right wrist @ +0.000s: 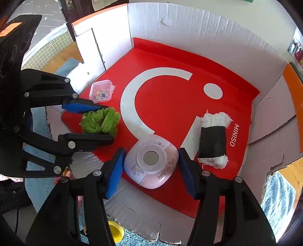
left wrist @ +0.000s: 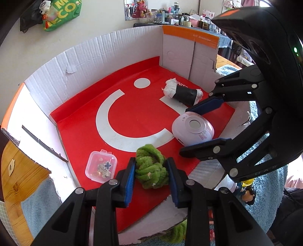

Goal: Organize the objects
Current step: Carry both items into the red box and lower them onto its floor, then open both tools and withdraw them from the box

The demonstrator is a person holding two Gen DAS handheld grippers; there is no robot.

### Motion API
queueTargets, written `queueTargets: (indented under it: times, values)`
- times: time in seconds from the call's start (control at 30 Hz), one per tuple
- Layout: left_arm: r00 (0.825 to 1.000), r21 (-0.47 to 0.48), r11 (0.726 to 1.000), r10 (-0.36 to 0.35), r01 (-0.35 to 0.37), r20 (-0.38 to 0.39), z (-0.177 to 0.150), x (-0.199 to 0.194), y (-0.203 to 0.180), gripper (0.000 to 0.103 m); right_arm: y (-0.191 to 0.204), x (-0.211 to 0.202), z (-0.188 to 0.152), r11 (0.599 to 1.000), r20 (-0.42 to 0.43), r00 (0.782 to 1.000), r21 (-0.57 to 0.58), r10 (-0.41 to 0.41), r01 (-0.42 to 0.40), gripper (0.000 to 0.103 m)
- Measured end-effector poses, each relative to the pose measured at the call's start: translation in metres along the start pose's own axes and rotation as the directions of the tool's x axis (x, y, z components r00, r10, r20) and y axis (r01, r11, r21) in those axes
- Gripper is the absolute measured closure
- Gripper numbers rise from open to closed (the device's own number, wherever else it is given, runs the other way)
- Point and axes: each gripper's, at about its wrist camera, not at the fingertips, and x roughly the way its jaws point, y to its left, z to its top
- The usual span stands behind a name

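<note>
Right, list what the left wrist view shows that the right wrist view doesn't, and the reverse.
Only the left wrist view: a cluttered shelf, a pink plush rabbit, a green bag on the wall.

Only the right wrist view: a yellow round object outside the box, the "MINISO" print.

Both: the cardboard box, green fuzzy bundle between the left gripper pads, pink My Melody device between the right gripper pads, clear jewelry case, black-wrapped white roll.

We cannot make out the tiny items inside the clear box (left wrist: 101,166). A small figurine (left wrist: 246,191) hides partly behind the right tool (left wrist: 183,130), and the shelf clutter (left wrist: 181,17) stays too small to tell.
</note>
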Motion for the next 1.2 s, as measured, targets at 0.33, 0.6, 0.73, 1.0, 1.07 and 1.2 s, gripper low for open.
queueTargets:
  times: [0.33,0.6,0.73,1.0,1.07,1.2]
  values:
    - [1.000,-0.010,1.000,-0.017,0.017,0.000,-0.002,0.000,0.001,0.063,-0.002,0.000,0.000,1.000,0.000,1.000,0.002,-0.005,0.005,0.042]
    - [1.000,-0.011,1.000,-0.013,0.013,0.001,-0.003,0.000,0.001,0.063,-0.003,-0.002,0.000,1.000,0.002,1.000,0.010,0.002,-0.002,0.042]
    - [1.000,-0.013,1.000,-0.010,0.010,0.001,-0.003,-0.001,0.001,0.061,-0.011,-0.005,-0.001,1.000,0.004,1.000,0.012,0.004,-0.004,0.042]
    - [1.000,-0.026,0.999,-0.020,0.020,0.015,0.000,-0.008,0.001,0.055,-0.008,-0.010,0.001,1.000,0.017,1.000,0.009,0.007,-0.007,0.041]
    - [1.000,-0.029,0.999,-0.022,0.022,0.018,0.000,-0.010,0.001,0.055,-0.007,-0.012,0.002,1.000,0.021,1.000,0.010,0.007,-0.007,0.040]
    - [0.999,-0.027,1.000,-0.014,0.015,0.031,0.000,-0.017,0.001,0.055,-0.007,-0.017,0.001,1.000,0.034,0.999,0.015,0.007,-0.007,0.040]
